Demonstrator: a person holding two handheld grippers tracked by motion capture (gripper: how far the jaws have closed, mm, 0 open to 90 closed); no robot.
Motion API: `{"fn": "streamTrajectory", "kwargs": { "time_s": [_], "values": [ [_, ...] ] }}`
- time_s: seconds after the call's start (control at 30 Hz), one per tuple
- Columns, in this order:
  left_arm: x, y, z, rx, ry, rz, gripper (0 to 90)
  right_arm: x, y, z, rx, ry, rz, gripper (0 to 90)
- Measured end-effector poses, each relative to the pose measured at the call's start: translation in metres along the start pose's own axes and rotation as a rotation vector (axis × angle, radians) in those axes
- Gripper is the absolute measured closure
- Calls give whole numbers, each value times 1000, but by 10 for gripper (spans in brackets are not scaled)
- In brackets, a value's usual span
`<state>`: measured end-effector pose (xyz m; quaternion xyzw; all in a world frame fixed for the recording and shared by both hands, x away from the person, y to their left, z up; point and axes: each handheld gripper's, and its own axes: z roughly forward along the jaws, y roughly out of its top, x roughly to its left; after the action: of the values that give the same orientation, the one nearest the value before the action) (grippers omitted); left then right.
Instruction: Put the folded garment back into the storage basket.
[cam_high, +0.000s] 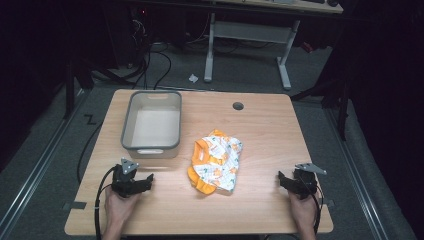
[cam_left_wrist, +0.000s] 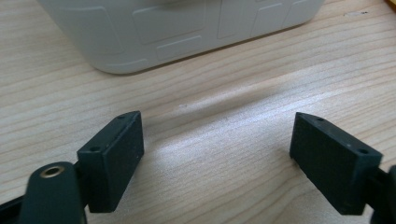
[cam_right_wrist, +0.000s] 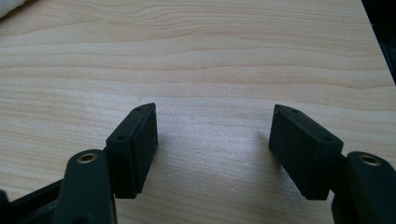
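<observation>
Wood of a light colour makes the table (cam_high: 260, 130), and on it three things are seen from the high view. At the far left stands a grey bin (cam_high: 151, 123) with a pale inside, and nothing lies in it. Near the middle of the table, to the right of the bin and a little nearer to the person, lies a crumpled cloth (cam_high: 216, 161), white with orange print and orange edges; it is apart from the bin and well apart from both tools. The left gripper (cam_high: 142, 183) rests at the near left part of the table, held by the left hand (cam_high: 119, 204), just in front of the near wall of the bin. In the left gripper view its two black jaws stand wide apart with only bare wood between them, and the pale wall of the bin (cam_left_wrist: 177, 32) is close ahead. The right gripper (cam_high: 286, 181) is at the near right edge, held by the right hand (cam_high: 303, 210). In the right gripper view its jaws are also spread wide over the bare table (cam_right_wrist: 210, 70) and hold nothing. A small round hole (cam_high: 238, 106) is in the table top at the far side.
</observation>
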<state>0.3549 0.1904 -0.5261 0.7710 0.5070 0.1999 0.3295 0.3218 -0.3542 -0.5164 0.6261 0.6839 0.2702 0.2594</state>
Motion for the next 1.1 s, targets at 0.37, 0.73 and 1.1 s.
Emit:
{"fn": "streamTrajectory", "kwargs": {
  "time_s": [0.37,0.73,1.1],
  "values": [
    [-11,7,-10,-20,-57,5,215,0,0,0,-1,-1,0,332],
    [-35,20,-15,-4,-109,61,222,0,0,0,-1,-1,-1,331],
    [-64,34,-16,-2,-197,84,243,0,0,0,-2,2,-7,327]
  ]
}}
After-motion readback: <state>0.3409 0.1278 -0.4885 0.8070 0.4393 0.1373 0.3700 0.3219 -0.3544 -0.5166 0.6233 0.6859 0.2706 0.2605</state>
